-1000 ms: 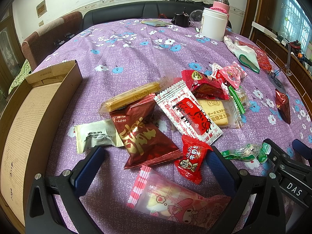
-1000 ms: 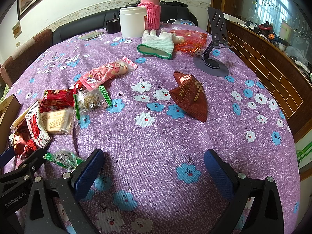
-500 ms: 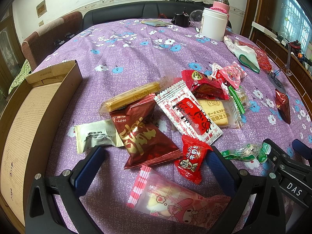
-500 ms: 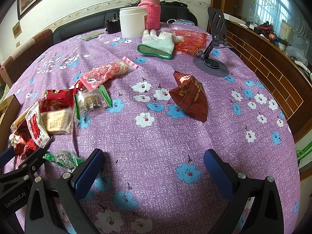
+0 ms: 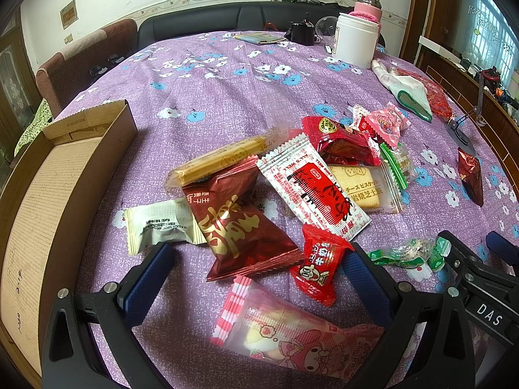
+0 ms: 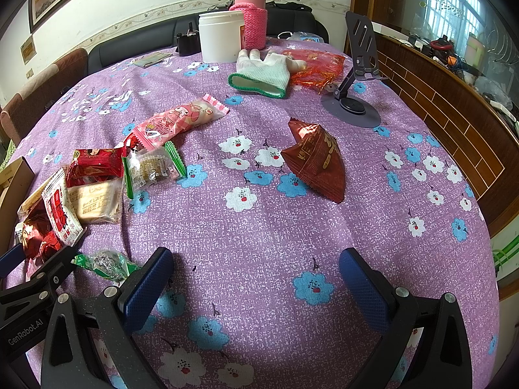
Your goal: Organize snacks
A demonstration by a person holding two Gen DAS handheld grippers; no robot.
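Several snack packets lie piled on the purple flowered tablecloth (image 5: 211,74). My left gripper (image 5: 259,259) is open and empty, its jaws standing either side of a dark red foil bag (image 5: 236,223) and a small red packet (image 5: 319,267). A pink packet (image 5: 292,330) lies just below them. An open cardboard box (image 5: 48,188) stands at the left. My right gripper (image 6: 256,272) is open and empty over bare cloth. A dark red foil bag (image 6: 316,159) lies ahead of it. A green candy (image 6: 107,262) lies by its left finger.
A white jar (image 6: 220,35), a pink-sleeved flask (image 6: 251,16), a glove (image 6: 262,73), a red mesh bag (image 6: 314,64) and a grey phone stand (image 6: 356,74) stand at the far side. A wooden ledge (image 6: 454,103) runs along the right. Sofa seats (image 5: 84,52) lie behind.
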